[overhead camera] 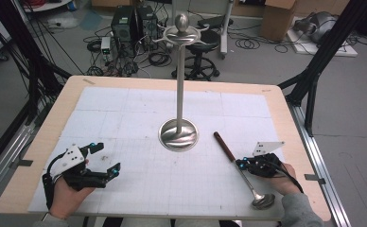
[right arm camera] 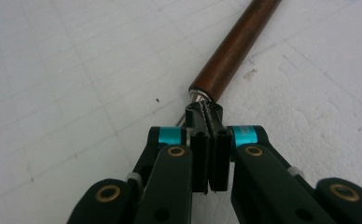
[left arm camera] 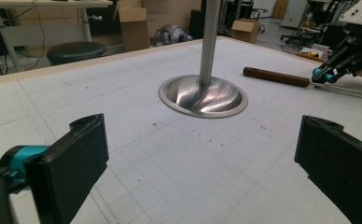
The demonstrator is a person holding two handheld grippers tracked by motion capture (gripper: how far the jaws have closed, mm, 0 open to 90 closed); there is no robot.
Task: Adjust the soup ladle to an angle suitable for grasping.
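Note:
A ladle lies flat on the white gridded mat [overhead camera: 139, 113] at the right, its brown wooden handle [overhead camera: 224, 147] pointing toward the stand and its metal bowl [overhead camera: 263, 201] near the front edge. My right gripper [overhead camera: 240, 164] is shut on the thin metal shaft just behind the handle. In the right gripper view the jaws [right arm camera: 206, 114] meet right at the handle's [right arm camera: 235, 46] metal collar. My left gripper [overhead camera: 108, 157] rests on the mat at the front left, open and holding nothing. The left gripper view [left arm camera: 200, 140] has bare mat between the jaws, and the handle [left arm camera: 274, 76] lies beyond them.
A tall metal stand with a round base [overhead camera: 179, 135] and hooked arms at the top [overhead camera: 181, 33] rises from the middle of the mat. Beyond the table's far edge are a stool [overhead camera: 203, 49], computer cases and cables on the floor.

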